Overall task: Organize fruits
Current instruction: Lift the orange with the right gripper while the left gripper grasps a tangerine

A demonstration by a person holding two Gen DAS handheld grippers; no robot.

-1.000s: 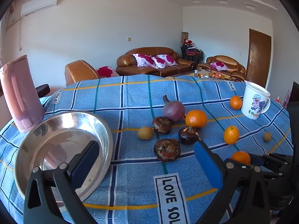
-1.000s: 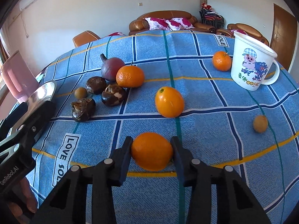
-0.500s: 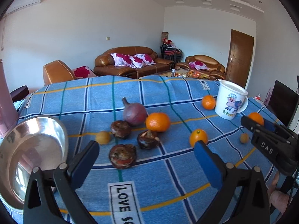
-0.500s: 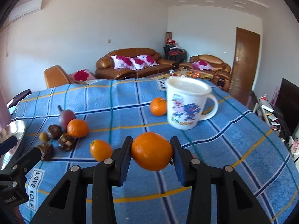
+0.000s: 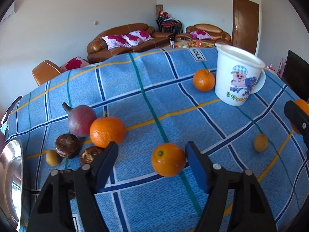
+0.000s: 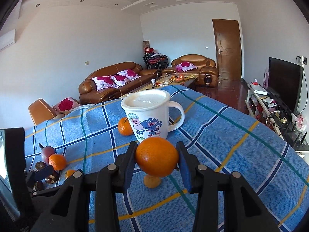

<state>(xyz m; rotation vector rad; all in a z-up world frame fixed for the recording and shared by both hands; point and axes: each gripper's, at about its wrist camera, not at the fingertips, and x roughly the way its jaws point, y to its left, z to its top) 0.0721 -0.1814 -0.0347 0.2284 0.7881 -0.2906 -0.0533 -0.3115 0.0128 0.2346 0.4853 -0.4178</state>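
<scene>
Oranges drive this: the right tongs [image 6: 155, 161] clamp one orange [image 6: 156, 156] aloft before the mug [image 6: 148, 116], while the left tongs [image 5: 152, 154], jaws just closing, bracket without touching another orange [image 5: 168, 162] on the bench [image 5: 154, 89], likely for pickup.

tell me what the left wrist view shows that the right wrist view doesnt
Only the left wrist view: the steel bowl's rim at the left edge, and the left gripper around an orange on the cloth; its fingers have just been closing, and a gap remains on the left side.

Only the right wrist view: the TV and its stand, and the right gripper shut on a raised orange.

Both: the mug, the orange beside it, the purple fruit, the sofa and the door.
</scene>
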